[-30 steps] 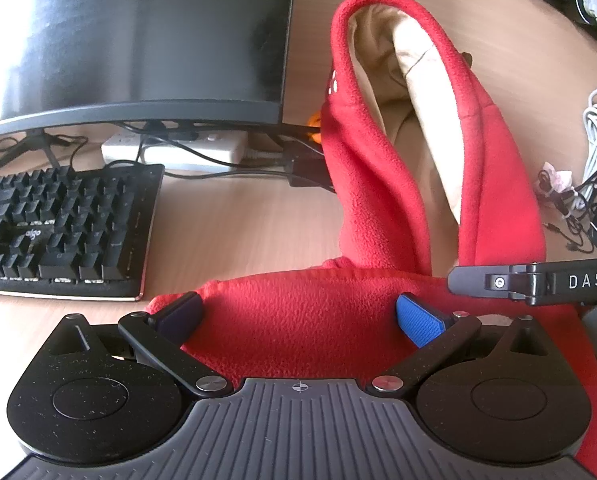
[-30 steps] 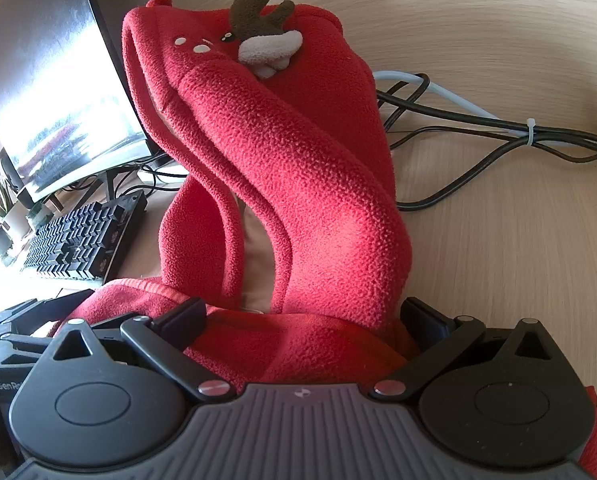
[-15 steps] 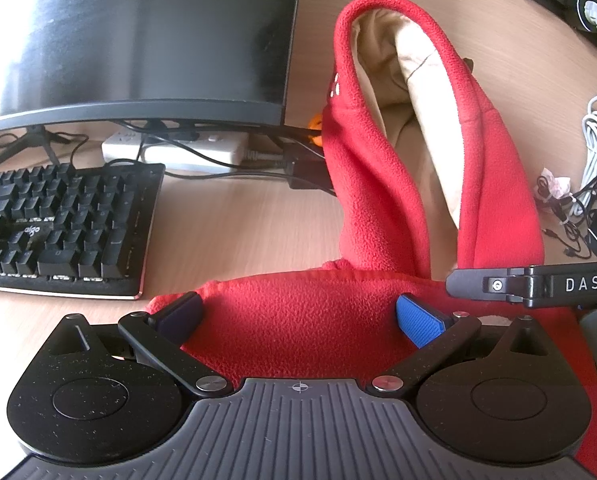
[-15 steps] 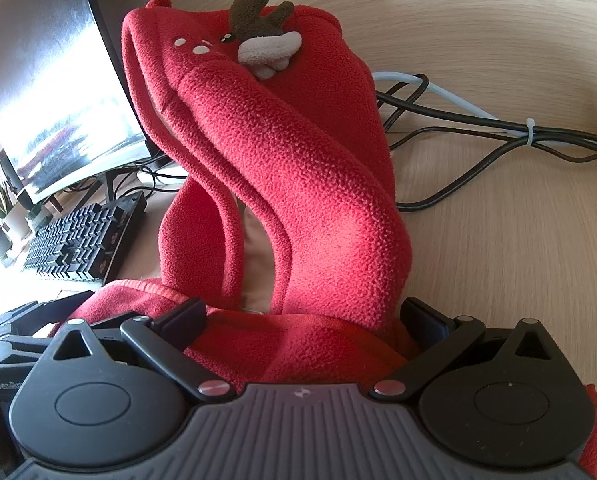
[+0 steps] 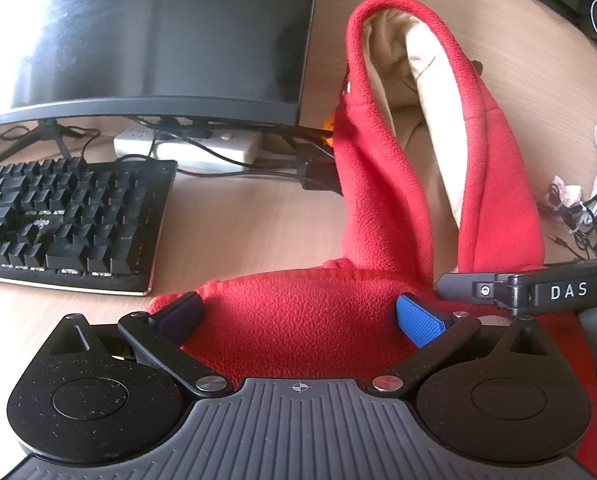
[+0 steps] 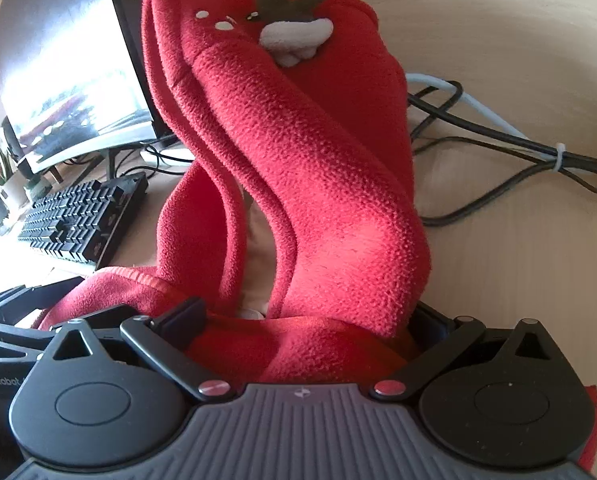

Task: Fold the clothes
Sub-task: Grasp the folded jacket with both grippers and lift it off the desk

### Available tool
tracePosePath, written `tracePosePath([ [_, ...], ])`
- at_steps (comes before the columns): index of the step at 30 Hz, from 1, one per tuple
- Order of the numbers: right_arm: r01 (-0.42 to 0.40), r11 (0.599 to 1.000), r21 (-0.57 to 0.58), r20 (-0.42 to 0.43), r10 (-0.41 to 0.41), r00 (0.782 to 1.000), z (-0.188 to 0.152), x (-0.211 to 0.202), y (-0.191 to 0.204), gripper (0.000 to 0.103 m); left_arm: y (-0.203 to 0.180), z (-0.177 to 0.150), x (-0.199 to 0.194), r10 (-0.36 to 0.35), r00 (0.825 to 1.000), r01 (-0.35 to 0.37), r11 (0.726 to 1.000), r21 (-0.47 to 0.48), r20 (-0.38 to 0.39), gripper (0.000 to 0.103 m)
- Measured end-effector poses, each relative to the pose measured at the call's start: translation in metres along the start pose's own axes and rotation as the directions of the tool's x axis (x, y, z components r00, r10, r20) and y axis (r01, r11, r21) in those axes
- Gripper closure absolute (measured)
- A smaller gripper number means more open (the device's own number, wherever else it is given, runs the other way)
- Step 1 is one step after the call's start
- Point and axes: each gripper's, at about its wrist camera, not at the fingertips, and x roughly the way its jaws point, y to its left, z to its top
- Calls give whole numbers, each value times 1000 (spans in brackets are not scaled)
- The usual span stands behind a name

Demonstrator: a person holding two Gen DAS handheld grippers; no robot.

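Both the left gripper (image 5: 298, 316) and right gripper (image 6: 306, 320) stand wide, each with the red fleece hooded garment (image 6: 298, 184) bunched between its jaws, mid-fold above the wooden desk (image 5: 238, 220); next needs even lowering.

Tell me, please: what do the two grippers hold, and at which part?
Both the left gripper and right gripper have the red fleece garment between wide-apart fingers, at its lower edge; clamping cannot be told.
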Motion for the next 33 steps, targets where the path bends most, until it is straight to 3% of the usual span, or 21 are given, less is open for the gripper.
tracePosePath([
  [8, -68, 997, 25, 14, 68, 998, -7, -12, -1, 0, 2, 1, -1, -2, 1000, 2, 1000, 1, -3, 0],
  [13, -106, 992, 62, 42, 104, 994, -22, -39, 0, 0, 6, -3, -7, -73, 997, 74, 997, 33, -21, 0],
  [19, -16, 998, -62, 191, 28, 981, -18, -119, 30, 0, 8, -3, -5, -87, 996, 87, 996, 16, -25, 0],
  [21, 5, 997, -76, 152, 6, 988, -20, -122, 40, 0, 7, -3, -4, -86, 996, 86, 996, 13, -24, 0],
  [23, 42, 994, -99, 28, -39, 999, -21, -106, 48, 0, 7, -2, -4, -83, 996, 83, 996, 10, -26, 0],
  [25, 118, 975, -187, -79, -135, 988, -30, -82, 60, 0, 6, 1, -3, -80, 996, 80, 997, 15, -41, 0],
  [27, 227, 929, -292, -70, -257, 964, -41, -67, 73, 0, 6, 4, -4, -81, 995, 82, 996, 16, -59, 0],
  [29, 299, 908, -293, 5, -311, 950, -50, -64, 84, 0, 12, 8, -13, -89, 995, 89, 996, -7, -43, 0],
  [33, 248, 927, -282, -22, -265, 964, -46, -63, 74, 0, 26, 13, -53, -84, 996, 87, 993, -82, 36, 0],
])
